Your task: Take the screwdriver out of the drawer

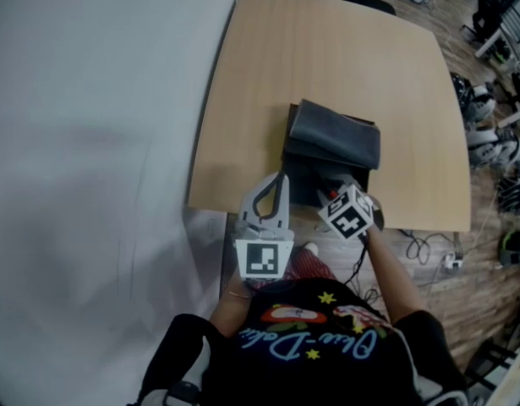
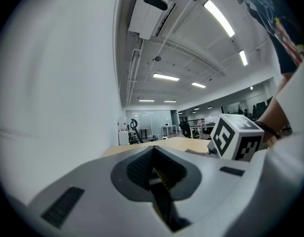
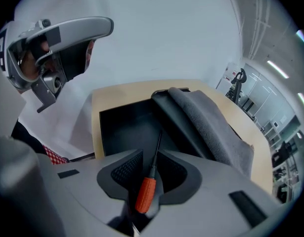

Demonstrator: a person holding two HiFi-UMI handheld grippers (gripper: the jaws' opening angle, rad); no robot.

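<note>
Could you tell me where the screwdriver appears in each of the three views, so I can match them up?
Right gripper view: low centre; the screwdriver sits in the jaws of the right claw, orange handle nearest, shaft pointing toward the drawer.
Head view: cannot be made out; the right claw covers it above the open drawer.
Left gripper view: not in it.
Shared landmark: the wooden table.

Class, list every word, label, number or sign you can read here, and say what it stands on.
Shirt: pale cursive lettering, upside down, too distorted to read.
Left marker cube and right marker cube: black-and-white square patterns, no words.
Screwdriver, drawer: no print visible.
</note>
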